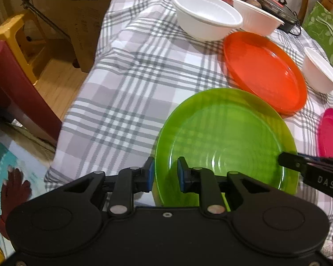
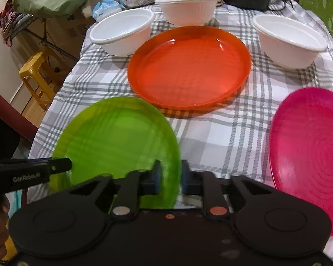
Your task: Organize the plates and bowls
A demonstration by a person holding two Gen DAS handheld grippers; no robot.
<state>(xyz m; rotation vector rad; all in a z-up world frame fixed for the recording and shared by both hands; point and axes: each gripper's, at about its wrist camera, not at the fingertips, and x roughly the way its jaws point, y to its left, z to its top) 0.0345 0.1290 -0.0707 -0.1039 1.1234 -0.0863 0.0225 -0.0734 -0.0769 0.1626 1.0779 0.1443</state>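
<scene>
- The green plate [image 2: 115,137] lies low in both views on the checked desk [image 1: 126,84], in front of the orange plate [image 2: 188,66].
- Left claw [image 1: 165,173] pinches its left rim, angled steeply down.
- Right claw [image 2: 171,177] pinches its right rim, likewise tilted down.

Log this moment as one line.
left gripper: shut on translucent green plastic plate | right gripper: shut on same plate's opposite rim | stage: gripped
</scene>
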